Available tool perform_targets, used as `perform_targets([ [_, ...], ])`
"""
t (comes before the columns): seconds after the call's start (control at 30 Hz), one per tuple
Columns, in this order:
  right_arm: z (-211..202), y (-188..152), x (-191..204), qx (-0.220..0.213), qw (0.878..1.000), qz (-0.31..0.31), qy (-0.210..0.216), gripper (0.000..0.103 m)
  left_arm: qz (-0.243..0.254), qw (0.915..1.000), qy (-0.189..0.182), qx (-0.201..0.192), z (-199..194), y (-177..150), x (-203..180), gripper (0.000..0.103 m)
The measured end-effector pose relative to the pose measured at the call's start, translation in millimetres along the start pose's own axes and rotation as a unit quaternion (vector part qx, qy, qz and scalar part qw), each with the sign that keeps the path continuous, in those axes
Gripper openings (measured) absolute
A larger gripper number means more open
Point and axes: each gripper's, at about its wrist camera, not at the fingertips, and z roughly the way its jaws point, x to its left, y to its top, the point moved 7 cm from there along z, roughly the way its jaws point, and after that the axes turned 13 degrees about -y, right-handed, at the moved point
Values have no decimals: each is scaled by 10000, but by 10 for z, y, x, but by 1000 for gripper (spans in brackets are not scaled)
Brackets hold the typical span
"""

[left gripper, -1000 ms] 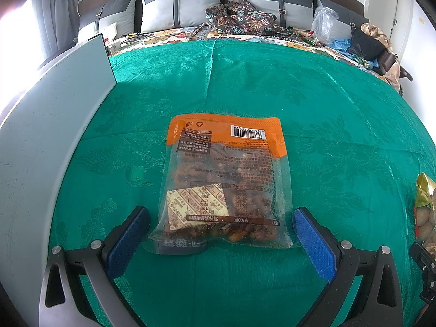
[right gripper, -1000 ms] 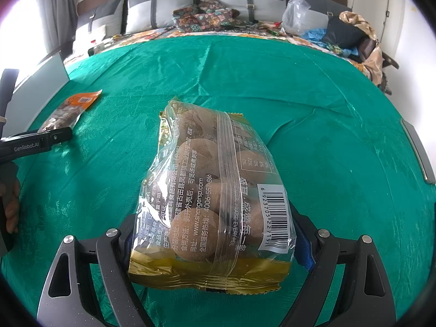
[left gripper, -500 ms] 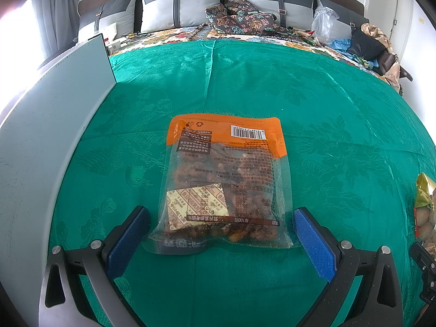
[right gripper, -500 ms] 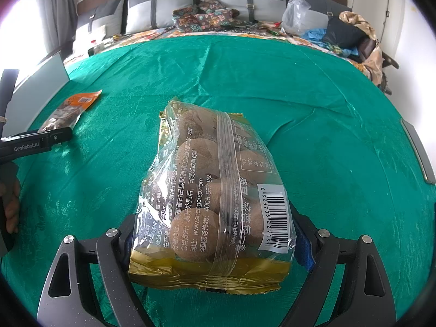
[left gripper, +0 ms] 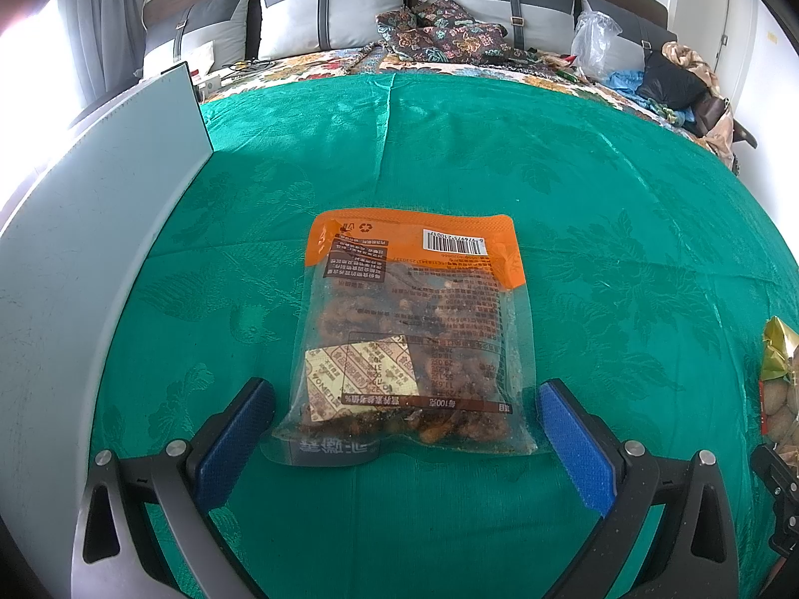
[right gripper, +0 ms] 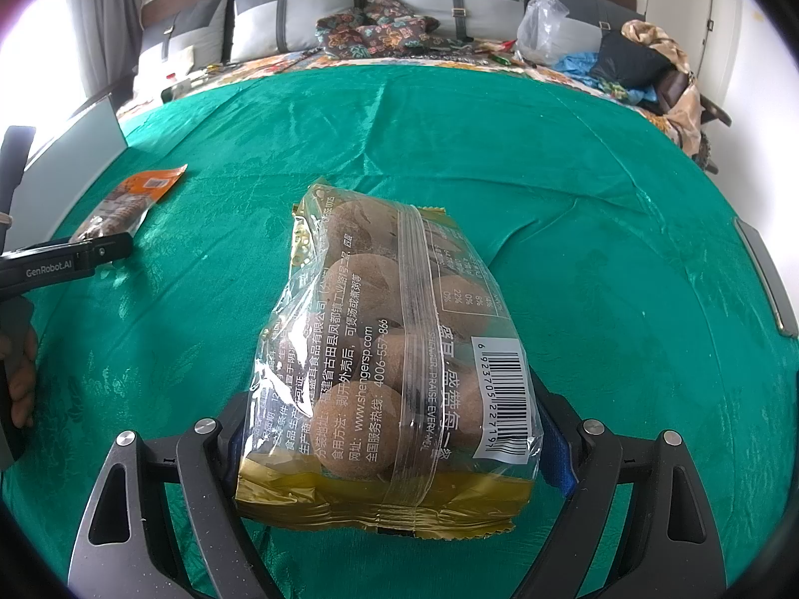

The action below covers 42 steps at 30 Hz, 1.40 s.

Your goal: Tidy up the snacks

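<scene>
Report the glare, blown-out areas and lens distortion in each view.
Left wrist view: the window at upper left is blown out white; fisheye bows the green bedspread into a dome; orange snack packet is sharp. Right wrist view: same whiteout at left; sheen streaks the clear bag of brown balls.

Two snack bags: one orange-topped bag (left gripper: 414, 329), one gold-edged bag of round brown balls (right gripper: 394, 364).

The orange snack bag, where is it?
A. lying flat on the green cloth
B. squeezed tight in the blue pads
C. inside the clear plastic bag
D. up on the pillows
A: the orange snack bag lies flat on the green cloth, with the left hand-held gripper open around it, pads not touching.
</scene>
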Motion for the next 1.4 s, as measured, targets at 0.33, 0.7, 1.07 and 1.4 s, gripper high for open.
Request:
perform_targets([
  [0.33, 0, -1, -4, -2, 10000, 0, 2, 88, -234, 9948, -974, -197, -661, 471, 190, 102],
  [0.7, 1, -2, -6, -4, 10000, 1, 4, 88, -528, 9799, -1599, 1066, -194, 405, 147, 102],
  [1.07, 2, -5, -9, -7, 10000, 1, 6, 89, 349, 9908, -284, 1279, 295, 466, 34, 103],
  [1.4, -227, -16, -222, 535, 9894, 760, 1112, 88, 172, 9945, -460, 929, 29, 310, 149, 63],
])
